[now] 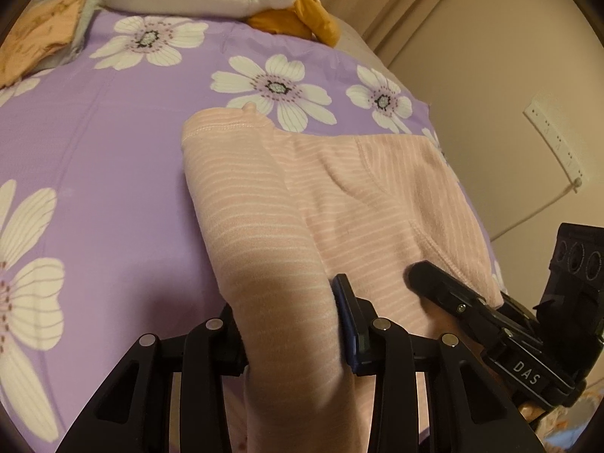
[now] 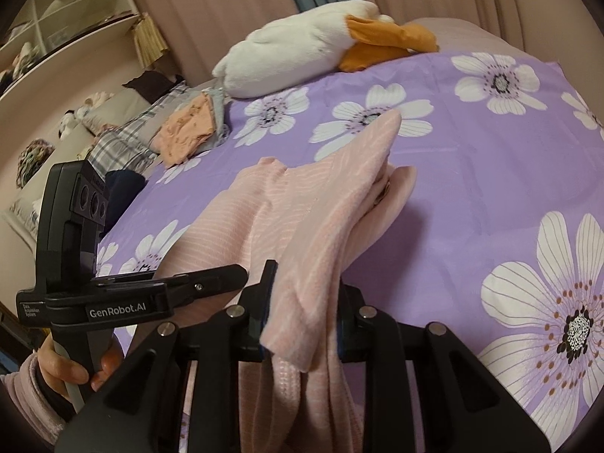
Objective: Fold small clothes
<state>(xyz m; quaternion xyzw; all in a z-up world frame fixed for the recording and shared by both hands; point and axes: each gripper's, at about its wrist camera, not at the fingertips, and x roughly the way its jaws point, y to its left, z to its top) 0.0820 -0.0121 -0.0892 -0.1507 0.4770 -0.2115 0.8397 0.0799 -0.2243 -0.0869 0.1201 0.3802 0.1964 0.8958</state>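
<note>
Garment (image 1: 339, 204) pinched by both grippers | plush (image 2: 302, 41), orange cloth (image 2: 188, 132) beyond

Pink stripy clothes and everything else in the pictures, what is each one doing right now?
Pink striped garment: partly lifted, gripped at two spots, far end lying on the bed.
Left gripper: shut on the garment.
Right gripper: shut on the garment.
Purple flowered sheet: spread flat on the bed.
White plush duck: lying on its side.
Orange folded cloth: lying on a stack at the bed's edge.
</note>
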